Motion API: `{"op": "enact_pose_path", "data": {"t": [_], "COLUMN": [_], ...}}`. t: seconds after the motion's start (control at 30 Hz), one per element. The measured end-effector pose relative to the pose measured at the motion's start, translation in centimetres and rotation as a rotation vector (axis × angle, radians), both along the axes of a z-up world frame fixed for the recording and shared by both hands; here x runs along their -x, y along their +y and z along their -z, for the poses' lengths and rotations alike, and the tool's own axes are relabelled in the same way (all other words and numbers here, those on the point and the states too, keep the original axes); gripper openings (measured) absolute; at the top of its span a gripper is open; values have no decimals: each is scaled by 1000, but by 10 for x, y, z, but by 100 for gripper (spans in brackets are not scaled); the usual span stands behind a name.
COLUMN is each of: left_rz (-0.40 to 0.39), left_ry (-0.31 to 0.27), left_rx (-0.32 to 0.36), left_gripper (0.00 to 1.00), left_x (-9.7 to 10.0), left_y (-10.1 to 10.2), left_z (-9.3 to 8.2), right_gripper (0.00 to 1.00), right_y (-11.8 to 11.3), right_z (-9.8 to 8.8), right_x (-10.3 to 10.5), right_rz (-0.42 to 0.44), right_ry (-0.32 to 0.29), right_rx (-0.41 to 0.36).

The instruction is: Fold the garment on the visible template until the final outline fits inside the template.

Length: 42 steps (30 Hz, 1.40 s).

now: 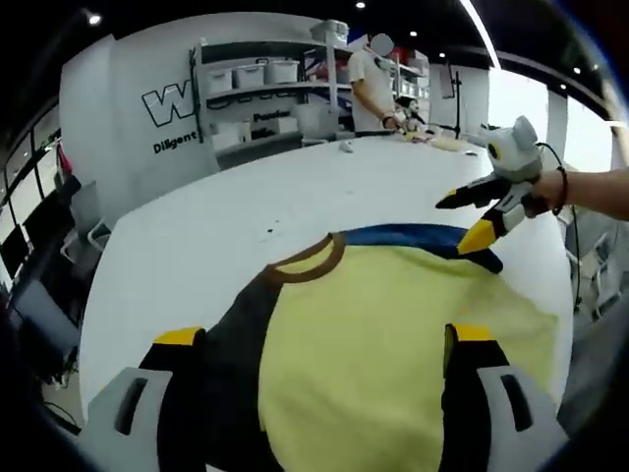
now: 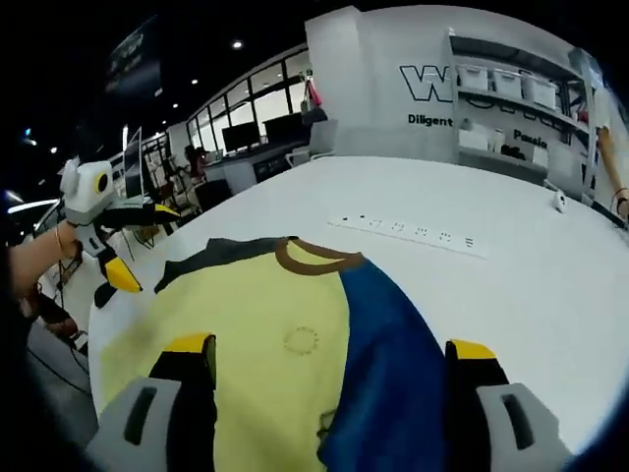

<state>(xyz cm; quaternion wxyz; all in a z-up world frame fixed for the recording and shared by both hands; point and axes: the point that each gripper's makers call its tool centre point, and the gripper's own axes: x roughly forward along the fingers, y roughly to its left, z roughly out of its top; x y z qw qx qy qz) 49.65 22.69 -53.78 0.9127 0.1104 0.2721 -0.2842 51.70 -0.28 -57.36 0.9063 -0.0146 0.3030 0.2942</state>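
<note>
The garment runs off the bottom edge in both views, its hem cut off; no template outline can be made out; it lies flat on the white desk, yellow body, brown collar, black and blue sleeves; left tool and right tool both gape wide, empty.

Garment spread flat on the table, a gripper at each side

The garment is laid on the table with its collar turned toward the table's middle. The left gripper and right gripper are held over opposite sides of it. Beyond the collar, a power strip is seen; shelves and a person are placed behind the table.
</note>
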Motion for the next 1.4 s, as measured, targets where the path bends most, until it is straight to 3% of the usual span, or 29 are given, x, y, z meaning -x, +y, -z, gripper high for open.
{"op": "enact_pose_path", "data": {"t": [0.17,0.3,0.5,0.63,0.83,1.1,1.4], "left_rz": [0,-11,2,6,-12,-52,-81], "left_ry": [12,24,11,-11,-30,-31,-39], "left_rx": [-26,7,-27,-33,-11,7,15], "left_gripper": [99,99,99,99,99,99,99], "left_x": [17,32,48,50,57,74,84], "left_y": [1,-1,-4,-5,-3,-1,6], "left_z": [2,0,-6,-13,-26,-28,-33], "right_gripper": [94,92,82,62,62,59,45], "right_y": [-14,-25,-48,-66,-91,-106,-119], "right_z": [-2,-1,10,9,10,34,52], "right_x": [5,8,18,23,26,43,55], "right_rz": [41,78,148,205,277,348,398], "right_ry": [11,10,52,41,27,126,180], "right_rx": [0,-12,-9,11,41,4,33]}}
